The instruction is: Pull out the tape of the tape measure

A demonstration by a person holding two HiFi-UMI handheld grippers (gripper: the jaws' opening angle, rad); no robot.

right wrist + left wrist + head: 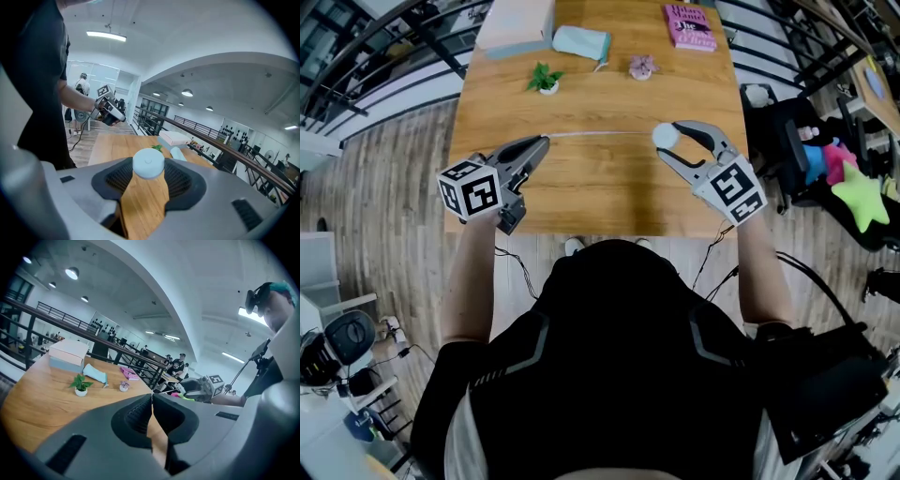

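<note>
Honey-brown wood-grain counter (pixel 600 187). Round plastic tape measure (pixel 665 136) pale blue; thin tape strip (pixel 600 134) white. Left tool (pixel 546 141) and right tool (pixel 667 139) grey, cubes patterned black-and-white squares. Paperback book (pixel 690 25) pink. Small potted plant (pixel 545 79) green, pot white.

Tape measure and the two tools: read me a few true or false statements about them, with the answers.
1. The right tool holds the round tape measure. True.
2. The left tool stands wide open. False: it is shut on the tape.
3. The tape runs from one tool to the other. True.
4. The plant sits on the floor. False: it stands on the table.
</note>
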